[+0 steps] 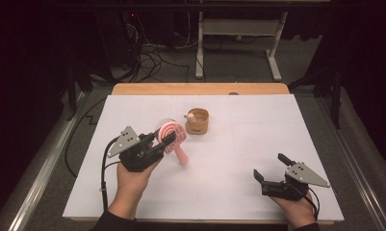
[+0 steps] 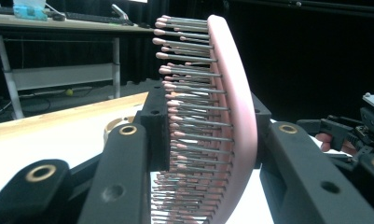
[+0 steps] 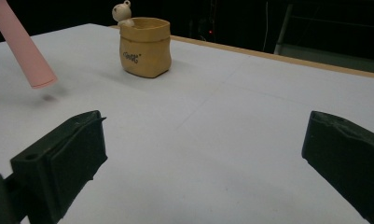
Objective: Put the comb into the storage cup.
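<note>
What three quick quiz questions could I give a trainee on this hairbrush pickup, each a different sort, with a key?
1. True or false: the left gripper is shut on the head of the pink hairbrush.
2. Where does the brush handle sit relative to the white table? A: lying flat on it. B: its tip hangs just above it. C: inside the pot.
3. Fill in: the right gripper has its jaws ____ with nothing between them.

Key
1. True: in the left gripper view the pads press on the bristle side and the back of the head.
2. B: a small shadow lies beneath the tip. The tan bear pot stands apart, farther back.
3. Open.
</note>
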Available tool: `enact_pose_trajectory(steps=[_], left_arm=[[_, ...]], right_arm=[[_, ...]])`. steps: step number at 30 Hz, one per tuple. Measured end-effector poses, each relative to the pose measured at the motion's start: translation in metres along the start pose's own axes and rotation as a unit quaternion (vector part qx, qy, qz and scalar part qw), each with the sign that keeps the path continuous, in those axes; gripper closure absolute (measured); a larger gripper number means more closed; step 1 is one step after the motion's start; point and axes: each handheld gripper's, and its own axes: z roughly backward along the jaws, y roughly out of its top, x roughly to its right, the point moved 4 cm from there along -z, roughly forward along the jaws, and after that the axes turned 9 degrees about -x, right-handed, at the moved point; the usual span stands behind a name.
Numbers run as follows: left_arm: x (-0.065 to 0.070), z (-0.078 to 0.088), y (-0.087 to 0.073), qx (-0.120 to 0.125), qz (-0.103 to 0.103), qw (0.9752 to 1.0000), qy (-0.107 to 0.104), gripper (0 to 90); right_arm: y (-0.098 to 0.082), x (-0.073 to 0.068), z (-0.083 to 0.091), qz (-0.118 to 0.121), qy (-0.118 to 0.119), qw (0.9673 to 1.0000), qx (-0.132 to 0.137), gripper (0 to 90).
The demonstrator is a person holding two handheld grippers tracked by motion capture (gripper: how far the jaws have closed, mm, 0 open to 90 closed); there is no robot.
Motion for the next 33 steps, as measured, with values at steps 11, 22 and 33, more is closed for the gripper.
enact_pose_trajectory(steps=[11, 22, 33], left_arm=[[-0.001, -0.013, 0.015, 0.015, 0.019, 0.9997, -0.003, 63.1], [-0.007, -0.026, 0.03, 0.024, 0.026, 0.9994, -0.003, 63.1], [-0.013, -0.035, 0.044, 0.03, 0.028, 0.9992, 0.0, 63.0]], right_arm=[[0.004, 0.003, 0.005, -0.007, -0.005, 0.9999, 0.011, 0.1], [0.003, 0.006, 0.004, -0.013, -0.004, 0.9998, 0.013, 0.1], [0.004, 0.006, 0.006, -0.012, -0.005, 0.9998, 0.016, 0.1]])
